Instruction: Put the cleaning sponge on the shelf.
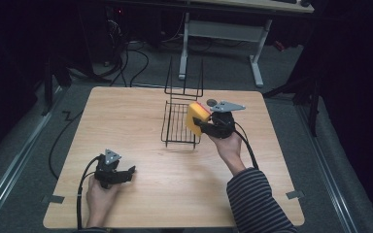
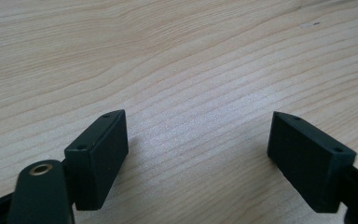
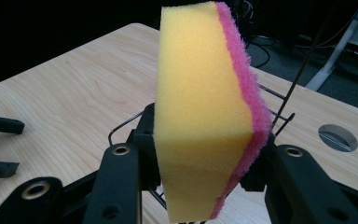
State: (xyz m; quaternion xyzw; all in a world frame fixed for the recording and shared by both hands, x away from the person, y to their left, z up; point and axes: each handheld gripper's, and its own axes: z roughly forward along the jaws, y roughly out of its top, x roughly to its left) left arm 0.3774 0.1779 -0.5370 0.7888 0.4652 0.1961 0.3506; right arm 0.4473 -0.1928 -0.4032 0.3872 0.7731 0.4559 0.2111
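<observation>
Your right gripper (image 1: 201, 125) has its jaws clamped on the thick yellow foam sponge with a pink scouring layer (image 1: 196, 118), so the pick-up looks done. As far as the pictures show, what remains is the placing: the sponge hangs in the air just above the near right edge of the black wire rack (image 1: 177, 124), which stands directly ahead of and below your right jaws, and it is not yet resting on the wires. You would likely need to bring it over the rack's flat grid, lower it and let go.

Your left gripper (image 1: 126, 173) sits low over the pale wooden table (image 1: 126, 116), well apart from the rack, its jaws spread wide with nothing between them. In the left gripper view you see bare wood grain between the two black pads (image 2: 100, 156).

In the right gripper view the sponge (image 3: 205, 107) stands on edge between your jaws, the broad yellow face turned toward the camera and the pink layer running down its right side. The jaws grip it near its lower end, one on the yellow face and one on the pink, and the foam is pinched in a little there. It looks dry and clean, with a rough, fibrous pink edge. Being soft, it should compress rather than slip, though it may spring when released.
</observation>
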